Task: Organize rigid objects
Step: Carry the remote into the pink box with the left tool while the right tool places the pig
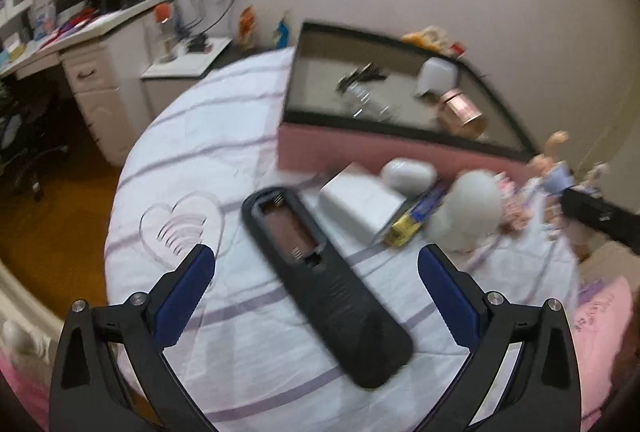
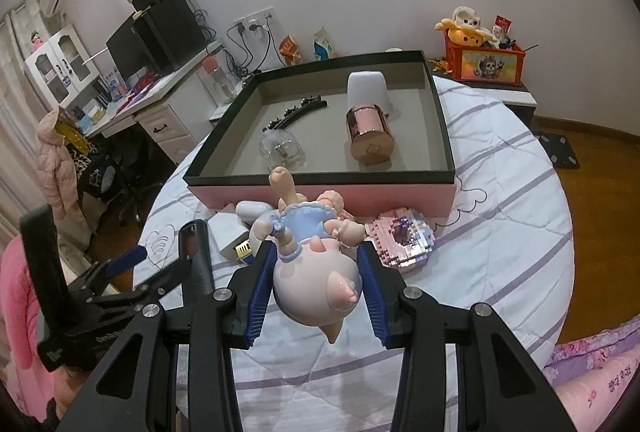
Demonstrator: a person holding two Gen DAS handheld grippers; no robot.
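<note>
My right gripper (image 2: 316, 264) is shut on a pink doll figure (image 2: 316, 284) with a blue dress, held above the bed in front of the pink box (image 2: 320, 192). The box holds a rose-gold cylinder (image 2: 370, 136), a white cup (image 2: 368, 88), a clear glass bottle (image 2: 282, 152) and a black hair clip (image 2: 296, 114). My left gripper (image 1: 316, 268) is open, its jaws on either side of a black remote (image 1: 324, 288) that lies back-up on the bed with its battery bay open.
Beside the remote lie a white box (image 1: 360, 204), a white oval case (image 1: 408, 174), a yellow-blue packet (image 1: 416, 218) and a pink block model (image 2: 404, 236). A desk (image 1: 92, 28) stands left of the bed. An orange toy crate (image 2: 484, 60) sits on a stand behind.
</note>
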